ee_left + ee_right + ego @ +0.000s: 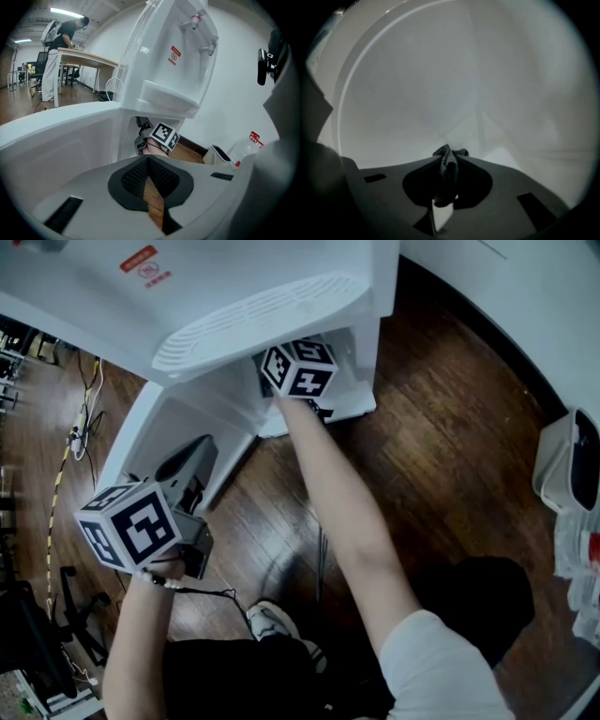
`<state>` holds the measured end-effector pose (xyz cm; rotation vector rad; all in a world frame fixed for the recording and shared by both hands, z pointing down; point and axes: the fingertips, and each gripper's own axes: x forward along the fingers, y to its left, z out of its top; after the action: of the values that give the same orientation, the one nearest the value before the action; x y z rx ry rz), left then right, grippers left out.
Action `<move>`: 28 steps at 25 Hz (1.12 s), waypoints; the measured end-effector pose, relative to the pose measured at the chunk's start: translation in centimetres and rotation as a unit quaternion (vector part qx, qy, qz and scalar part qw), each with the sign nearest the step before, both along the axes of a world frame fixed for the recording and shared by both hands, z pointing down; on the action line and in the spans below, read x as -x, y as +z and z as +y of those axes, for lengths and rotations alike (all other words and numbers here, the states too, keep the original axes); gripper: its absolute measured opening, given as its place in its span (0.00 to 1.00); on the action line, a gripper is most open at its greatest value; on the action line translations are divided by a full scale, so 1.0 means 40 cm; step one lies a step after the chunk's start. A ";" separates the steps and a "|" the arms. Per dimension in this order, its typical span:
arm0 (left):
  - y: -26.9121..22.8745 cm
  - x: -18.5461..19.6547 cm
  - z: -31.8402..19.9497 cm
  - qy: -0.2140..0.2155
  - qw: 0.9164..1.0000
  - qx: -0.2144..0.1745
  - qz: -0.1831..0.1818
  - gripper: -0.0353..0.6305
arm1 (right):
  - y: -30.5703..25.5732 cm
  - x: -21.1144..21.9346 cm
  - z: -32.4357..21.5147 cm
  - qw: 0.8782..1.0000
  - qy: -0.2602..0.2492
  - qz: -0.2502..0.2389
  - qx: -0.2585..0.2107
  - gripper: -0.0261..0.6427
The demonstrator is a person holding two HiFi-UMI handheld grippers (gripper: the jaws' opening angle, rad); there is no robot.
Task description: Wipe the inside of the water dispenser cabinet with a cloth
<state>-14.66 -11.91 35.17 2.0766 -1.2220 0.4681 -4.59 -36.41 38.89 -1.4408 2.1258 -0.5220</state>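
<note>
While a bunched dark cloth point(449, 172) is clamped in the right tool point(447, 157), that tool is held inside the water dispenser cabinet point(440, 84), whose pale inner wall fills the right gripper view. The left tool point(148, 159) is closed on nothing and held outside, at about 8 o'clock from the cabinet in the head view, beside a white panel point(131, 432), probably the open door. For a good wipe, the cloth's protruding tuft should be pressed against the wall and drawn in overlapping strokes, corners included.
</note>
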 end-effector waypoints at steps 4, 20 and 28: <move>0.001 0.002 0.001 -0.001 1.000 0.001 0.000 0.05 | 0.123 -0.005 -0.022 0.998 0.004 0.001 0.065 0.11; -0.003 0.004 0.003 -0.002 1.000 0.000 0.002 0.05 | 0.416 -0.040 -0.013 0.971 0.023 -0.008 0.237 0.11; -0.009 -0.003 0.004 0.001 1.000 -0.002 0.003 0.05 | 0.404 -0.067 -0.006 0.973 0.043 -0.013 0.225 0.11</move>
<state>-14.53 -11.76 34.81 2.0818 -1.2173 0.4608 -1.92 -36.65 55.05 -1.7408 1.9924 -1.0329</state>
